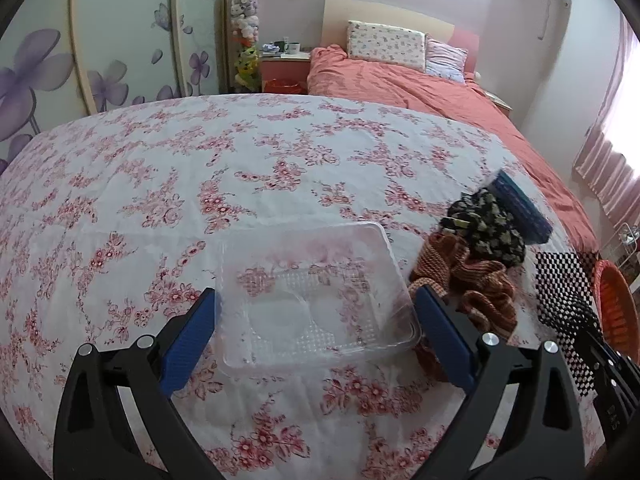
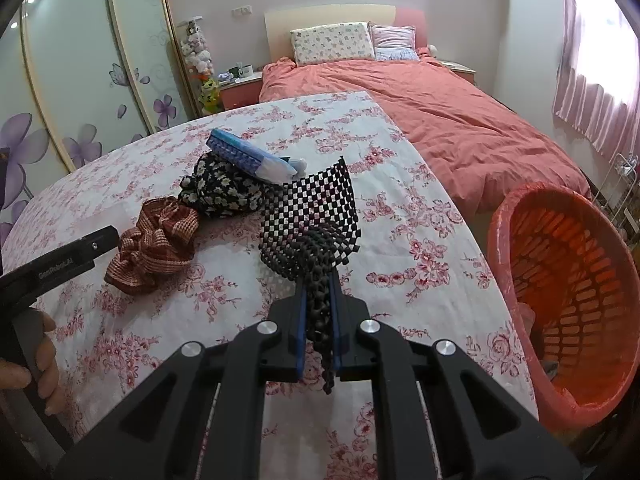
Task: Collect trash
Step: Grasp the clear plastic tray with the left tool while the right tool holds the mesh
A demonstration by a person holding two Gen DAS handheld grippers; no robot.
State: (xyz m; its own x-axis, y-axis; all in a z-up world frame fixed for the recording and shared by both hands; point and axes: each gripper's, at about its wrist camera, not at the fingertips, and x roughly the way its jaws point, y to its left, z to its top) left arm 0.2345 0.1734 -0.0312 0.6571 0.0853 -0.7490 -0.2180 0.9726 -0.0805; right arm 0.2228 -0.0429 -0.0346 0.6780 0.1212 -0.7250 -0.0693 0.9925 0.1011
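Bedroom light falls on a round table (image 1: pixel 160 168) covered in a floral cloth, with a bed (image 2: pixel 460 120) behind it and a wardrobe on the far left.

The task looks to be in its early part. An orange basket (image 2: pixel 508 240) stands off the table's right edge, and only a few scraps show low inside it. On the cloth lie a clear tray (image 1: pixel 316 292), a brown scrunchie (image 2: pixel 156 240), a black flowered cloth (image 2: pixel 224 192) and a blue pack (image 2: pixel 244 154) resting on that cloth.

The right gripper (image 2: pixel 318 320) is clamped tight on a bunched corner of a black mesh mat (image 2: pixel 316 208); the rest of the mat fans out on the table, its far edge just beside the pack. The left gripper (image 1: pixel 316 320) stands spread wide, its jaws on either side of the tray, and I cannot tell whether the pads touch it. Nothing here is in the basket yet, so mat, tray and the rest remain.

For room: the mat sits near the table's right edge, and the stretch between it and the basket rim is clear cloth, then a short gap. Left of the tray the table is bare. To its right the scrunchie lies close beside the right jaw, so that side is tight.
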